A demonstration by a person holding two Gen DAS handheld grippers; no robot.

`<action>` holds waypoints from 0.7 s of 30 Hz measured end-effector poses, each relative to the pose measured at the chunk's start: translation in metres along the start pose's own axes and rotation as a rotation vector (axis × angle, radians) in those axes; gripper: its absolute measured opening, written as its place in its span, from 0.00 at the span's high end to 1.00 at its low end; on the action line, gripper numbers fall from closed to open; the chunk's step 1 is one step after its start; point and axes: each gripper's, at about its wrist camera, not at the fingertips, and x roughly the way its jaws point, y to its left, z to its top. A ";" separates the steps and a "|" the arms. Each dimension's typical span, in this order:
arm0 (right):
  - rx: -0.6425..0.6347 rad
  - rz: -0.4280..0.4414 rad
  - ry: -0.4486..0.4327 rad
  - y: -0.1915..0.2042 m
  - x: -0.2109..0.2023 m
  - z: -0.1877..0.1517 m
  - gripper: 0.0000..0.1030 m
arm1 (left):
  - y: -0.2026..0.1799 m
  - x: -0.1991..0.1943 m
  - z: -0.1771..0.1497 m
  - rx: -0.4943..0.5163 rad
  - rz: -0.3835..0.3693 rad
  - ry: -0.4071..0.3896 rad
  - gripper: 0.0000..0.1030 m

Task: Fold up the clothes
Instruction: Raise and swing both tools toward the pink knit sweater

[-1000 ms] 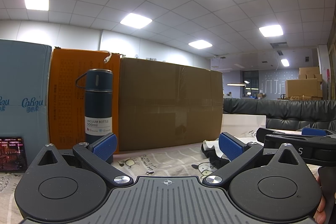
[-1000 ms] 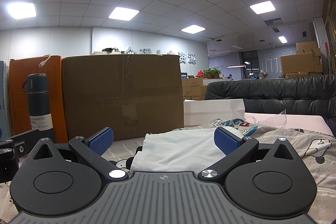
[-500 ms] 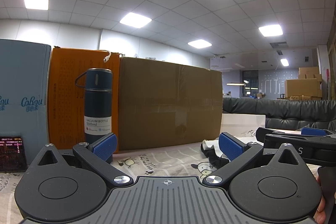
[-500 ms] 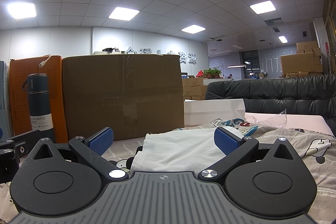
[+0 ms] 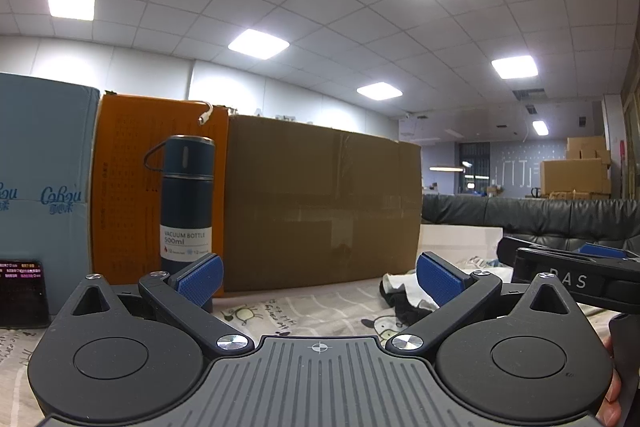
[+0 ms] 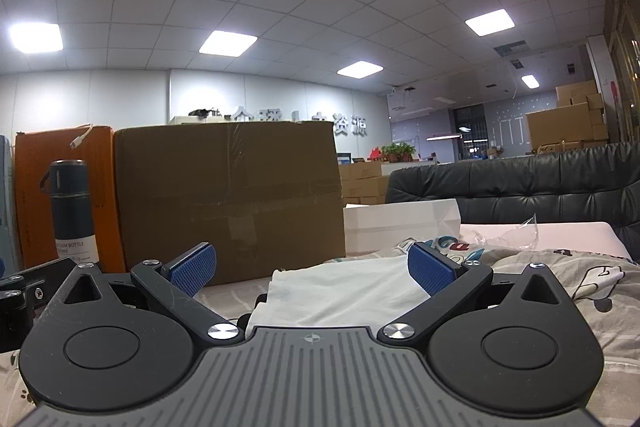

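Observation:
A white garment (image 6: 344, 291) lies flat on the printed bedsheet (image 6: 592, 275), just ahead of my right gripper (image 6: 312, 269), which is open and empty with the cloth between and beyond its blue pads. In the left wrist view the garment's edge (image 5: 400, 285) shows white over a dark layer, ahead and to the right. My left gripper (image 5: 318, 275) is open and empty, low over the sheet (image 5: 304, 311). The right gripper's body (image 5: 568, 277) shows at the right edge of that view.
A large brown cardboard box (image 5: 320, 207) stands close behind, with an orange box (image 5: 124, 195), a blue box (image 5: 40, 187) and a dark vacuum bottle (image 5: 186, 203) to its left. A white box (image 6: 400, 227), a clear plastic wrapper (image 6: 508, 237) and a black sofa (image 6: 520, 187) are at right.

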 end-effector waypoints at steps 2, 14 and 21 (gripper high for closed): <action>0.002 -0.014 -0.018 0.000 -0.003 0.000 0.00 | 0.001 -0.002 0.000 -0.005 0.005 -0.011 0.00; -0.037 -0.074 -0.131 0.011 -0.046 0.017 0.00 | 0.002 -0.027 0.021 -0.082 -0.005 -0.118 0.00; -0.052 -0.109 -0.186 0.022 -0.085 0.033 0.00 | 0.002 -0.046 0.035 -0.118 -0.013 -0.207 0.00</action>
